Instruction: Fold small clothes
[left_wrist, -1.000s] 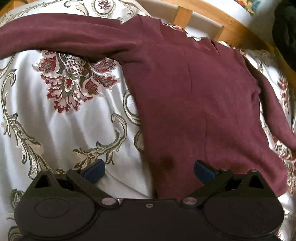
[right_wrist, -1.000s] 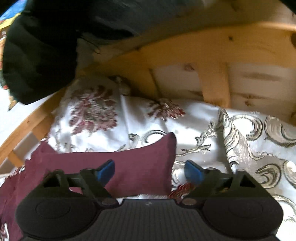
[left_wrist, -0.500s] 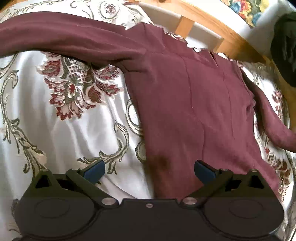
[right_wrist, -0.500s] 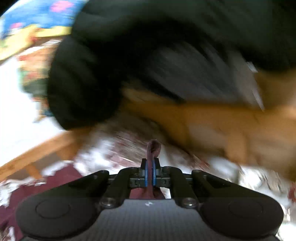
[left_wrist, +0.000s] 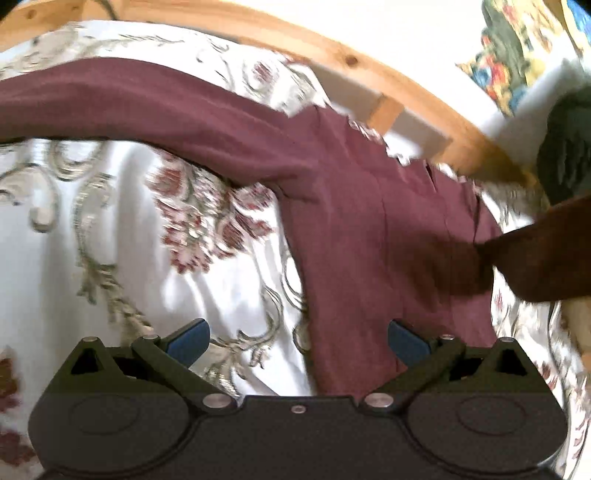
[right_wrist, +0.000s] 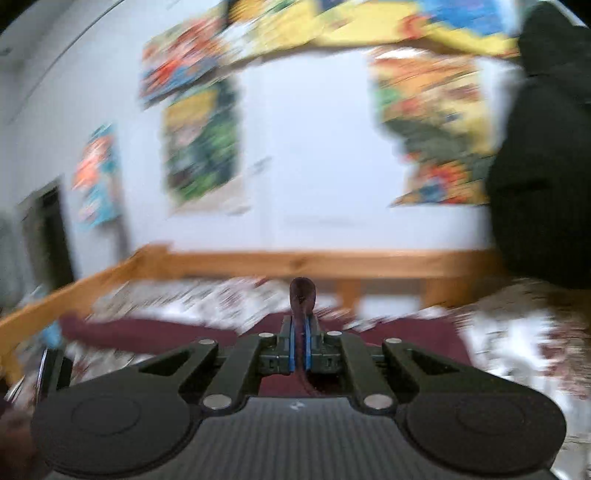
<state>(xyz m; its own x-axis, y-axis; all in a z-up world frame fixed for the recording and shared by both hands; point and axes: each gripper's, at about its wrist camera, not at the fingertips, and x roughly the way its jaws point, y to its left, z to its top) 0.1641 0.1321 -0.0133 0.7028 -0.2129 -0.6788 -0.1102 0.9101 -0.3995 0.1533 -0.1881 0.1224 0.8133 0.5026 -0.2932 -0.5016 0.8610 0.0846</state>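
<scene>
Right wrist view: the right claw (right_wrist: 300, 345) is pinching its blue pads together on the cuff end of a sleeve (right_wrist: 302, 295) of the maroon long-sleeved knit top (right_wrist: 410, 334), a nub of cloth poking up past the fingertips. Its jaws have just been closing, with that sleeve between them. The grip at the very tip is probably letting the whole sleeve trail behind as it is being carried across the body for a fold. The top itself is lying spread on the bed's white satin cover with maroon floral and gold scroll patterns (left_wrist: 122, 258), near the pine bed rail (left_wrist: 406, 88). In the left wrist view, the left claw (left_wrist: 297, 338) is standing wide open and holding nothing, hanging over the hem, likely waiting to pin or take that edge.
</scene>
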